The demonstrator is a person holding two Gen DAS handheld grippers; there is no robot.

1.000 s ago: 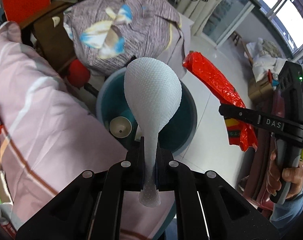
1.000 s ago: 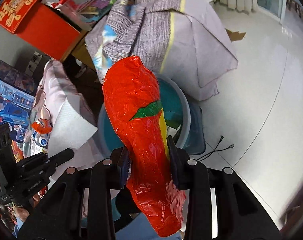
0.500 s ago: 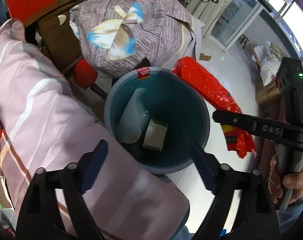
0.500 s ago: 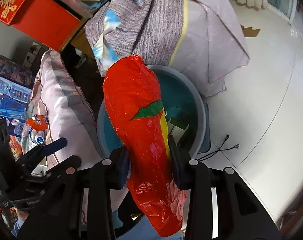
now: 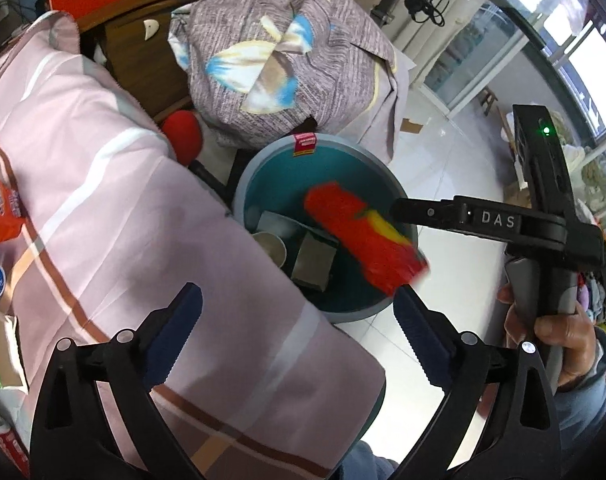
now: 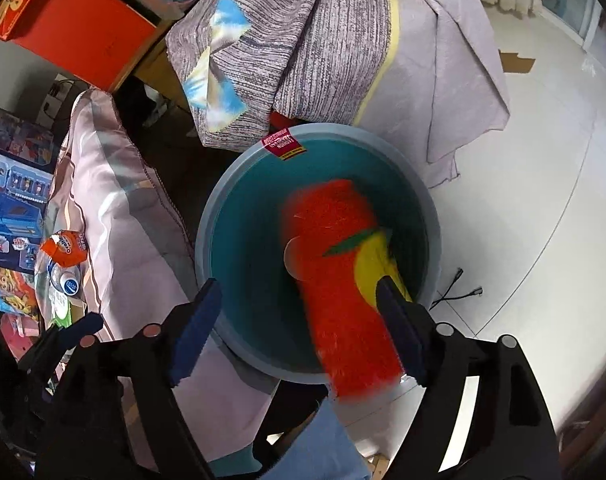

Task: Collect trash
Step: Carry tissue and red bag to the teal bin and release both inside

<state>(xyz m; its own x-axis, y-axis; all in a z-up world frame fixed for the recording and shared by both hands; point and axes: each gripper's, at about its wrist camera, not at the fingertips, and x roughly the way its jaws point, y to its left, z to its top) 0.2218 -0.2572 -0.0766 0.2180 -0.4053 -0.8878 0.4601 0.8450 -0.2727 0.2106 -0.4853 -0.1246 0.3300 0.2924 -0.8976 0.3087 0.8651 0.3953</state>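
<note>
Here, both sets of fingers opening: left gripper (image 5: 297, 312) empty, right gripper (image 6: 297, 314) releasing the blurred red wrapper (image 6: 343, 280) over the teal bin (image 6: 239, 208). Only from the left wrist: a paper cup (image 5: 271, 245) and box (image 5: 315, 260) inside. Wrapper print unreadable.

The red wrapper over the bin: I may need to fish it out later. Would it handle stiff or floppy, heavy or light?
Probably floppy and light: the red wrapper looks like thin crinkly film. Likely slippery, too; its surface is glossy.

White tile floor (image 6: 543, 208): teal bin (image 6: 223, 216) stands on it; black cable (image 6: 459, 286) beside bin.
</note>
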